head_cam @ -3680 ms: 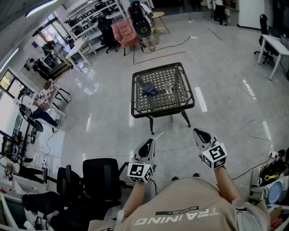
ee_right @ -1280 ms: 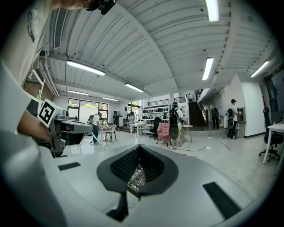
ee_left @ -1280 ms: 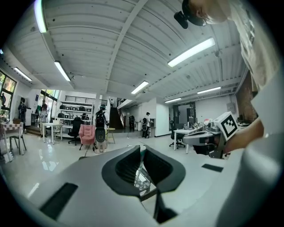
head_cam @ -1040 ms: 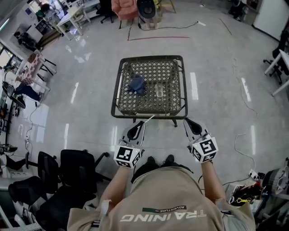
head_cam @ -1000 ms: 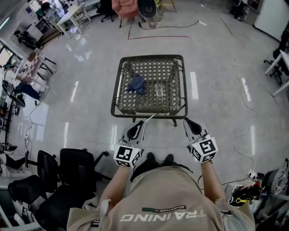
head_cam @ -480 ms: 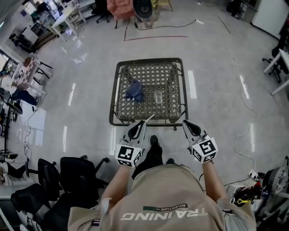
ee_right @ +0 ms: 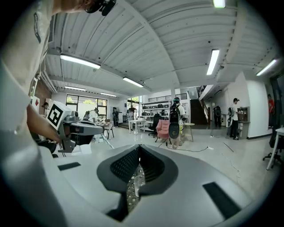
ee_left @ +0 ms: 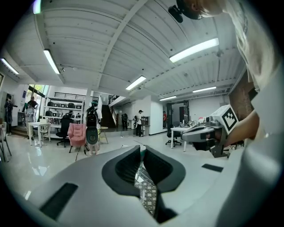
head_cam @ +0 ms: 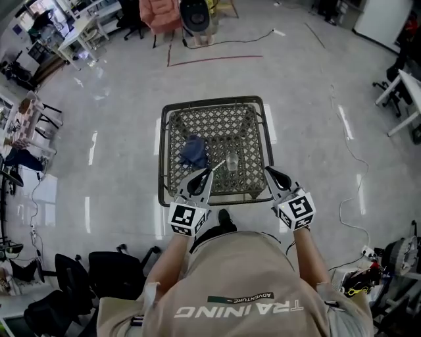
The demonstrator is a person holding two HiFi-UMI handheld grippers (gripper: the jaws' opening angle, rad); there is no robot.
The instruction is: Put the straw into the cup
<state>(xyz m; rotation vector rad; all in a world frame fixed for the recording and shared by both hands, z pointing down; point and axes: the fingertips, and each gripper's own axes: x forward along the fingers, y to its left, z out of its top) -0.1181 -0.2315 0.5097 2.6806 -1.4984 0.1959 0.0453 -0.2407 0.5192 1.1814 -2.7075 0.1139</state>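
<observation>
A clear cup stands on the dark wicker table, right of a blue cloth. My left gripper hangs over the table's near edge and is shut on a thin white straw, whose free end points up-right toward the cup. In the left gripper view, the straw's pale end shows between the nearly closed jaws. My right gripper hovers over the table's near right corner, shut and holding nothing. In the right gripper view its jaws meet at the tip.
Black office chairs stand on the floor at lower left. A pink armchair and a person's backpack are beyond the table. A white desk is at far right, and cables trail across the floor.
The person has walked up to the table. Both grippers moved forward from short of it to over its near edge, and the straw's end now lies close to the cup.
</observation>
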